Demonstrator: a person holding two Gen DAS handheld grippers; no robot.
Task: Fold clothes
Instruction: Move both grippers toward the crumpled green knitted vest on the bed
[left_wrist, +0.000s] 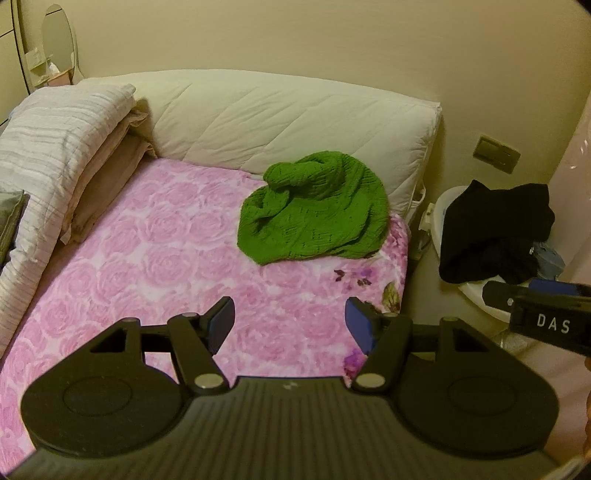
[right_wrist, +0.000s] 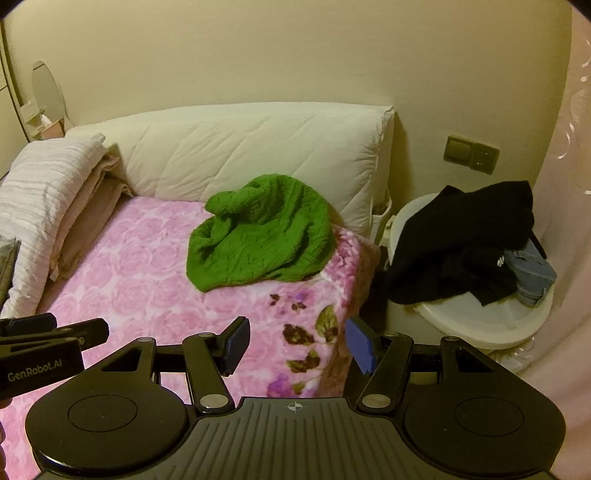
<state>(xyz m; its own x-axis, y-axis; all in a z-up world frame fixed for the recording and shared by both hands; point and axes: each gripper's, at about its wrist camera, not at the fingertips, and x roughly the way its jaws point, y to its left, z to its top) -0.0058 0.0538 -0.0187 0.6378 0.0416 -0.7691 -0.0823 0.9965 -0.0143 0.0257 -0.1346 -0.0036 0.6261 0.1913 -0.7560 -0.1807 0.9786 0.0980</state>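
Note:
A crumpled green knit sweater (left_wrist: 314, 210) (right_wrist: 260, 245) lies in a heap on the pink rose-patterned blanket (left_wrist: 155, 266) (right_wrist: 140, 291), near the bed's far right corner. My left gripper (left_wrist: 290, 325) hovers open over the blanket, well short of the sweater, nothing between its blue pads. My right gripper (right_wrist: 297, 343) is also open and empty, above the blanket's right edge. Each gripper shows at the edge of the other's view: the right one (left_wrist: 535, 314) and the left one (right_wrist: 48, 339).
A white basin (right_wrist: 480, 317) (left_wrist: 476, 295) beside the bed holds black clothes (right_wrist: 461, 243) (left_wrist: 495, 232) and a blue garment (right_wrist: 532, 273). A white quilted cushion (left_wrist: 288, 122) leans on the wall. Folded bedding (left_wrist: 62, 155) is stacked at left. A wall switch (right_wrist: 471, 153) sits at right.

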